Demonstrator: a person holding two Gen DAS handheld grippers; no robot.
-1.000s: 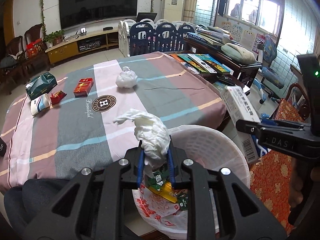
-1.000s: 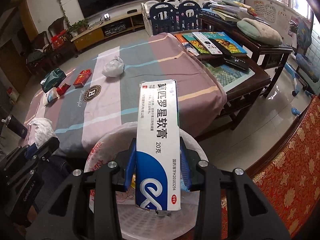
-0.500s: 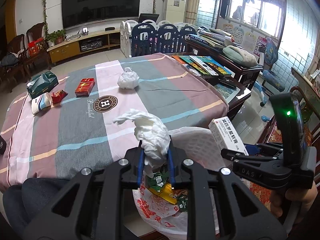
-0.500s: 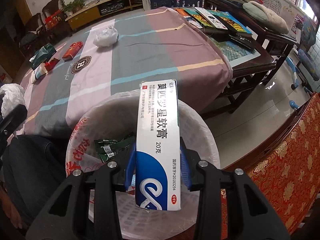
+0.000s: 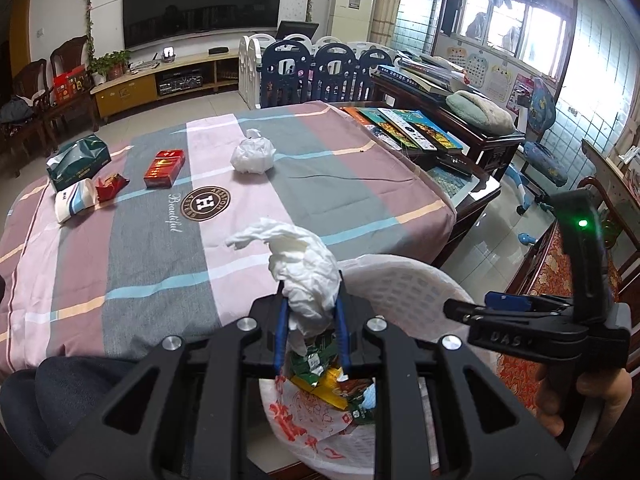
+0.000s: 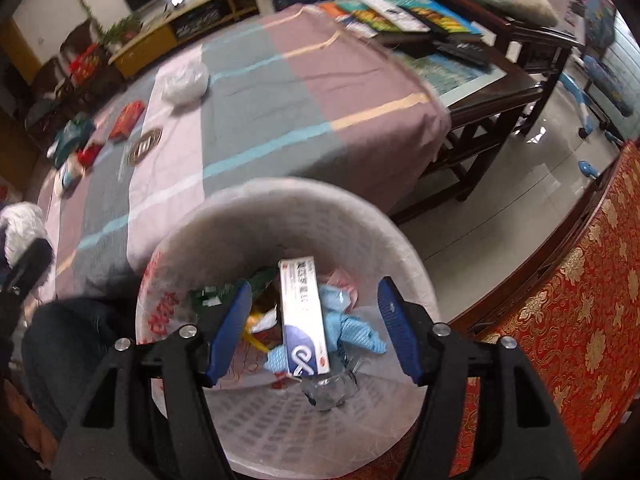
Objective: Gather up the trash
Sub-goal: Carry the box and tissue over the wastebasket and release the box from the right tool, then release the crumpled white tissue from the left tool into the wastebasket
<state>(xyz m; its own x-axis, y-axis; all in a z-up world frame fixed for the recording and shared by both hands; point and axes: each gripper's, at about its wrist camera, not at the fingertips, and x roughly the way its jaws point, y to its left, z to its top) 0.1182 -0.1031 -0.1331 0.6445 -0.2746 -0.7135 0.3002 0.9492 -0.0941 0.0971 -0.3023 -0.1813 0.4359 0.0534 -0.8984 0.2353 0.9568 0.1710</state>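
Step in hand: the drop-off over the white plastic lattice wastebasket with a red-printed liner bag (image 6: 400,264). The right gripper (image 6: 316,328) has just been opening; its blue pads (image 6: 232,320) now stand wide, clear of the white-and-blue cardboard ointment box (image 6: 304,320), which sits below them inside the basket on or just above the wrappers w/ no pad touching it, so that piece looks delivered. Seen from the left wrist, the left gripper (image 5: 310,330) is clamped tight on a crumpled white tissue wad (image 5: 304,268), held at the basket's near rim w/ the wrappers visible under it. Likely next: left hand shifts a bit further over the opening & lets go so the wad falls inside, not on the rim; the right hand is then free to go back for more. Count, near to far: 1 basket, 1 box in it, 1 wad in the left grip, then on the striped pink-grey-mauve tablecloth (image 5: 256,184) approx 5 pieces left: 1 knotted white plastic bag (image 5: 253,156), 1 flat red cigarette pack (image 5: 165,168), 1 small crumpled red wrapper (image 5: 110,185), 1 white-and-blue paper cup on its side (image 5: 76,199), 1 dark green soft tissue pack (image 5: 78,158). All five lie well apart from the basket, toward the table's far left, the knotted bag nearest the middle.
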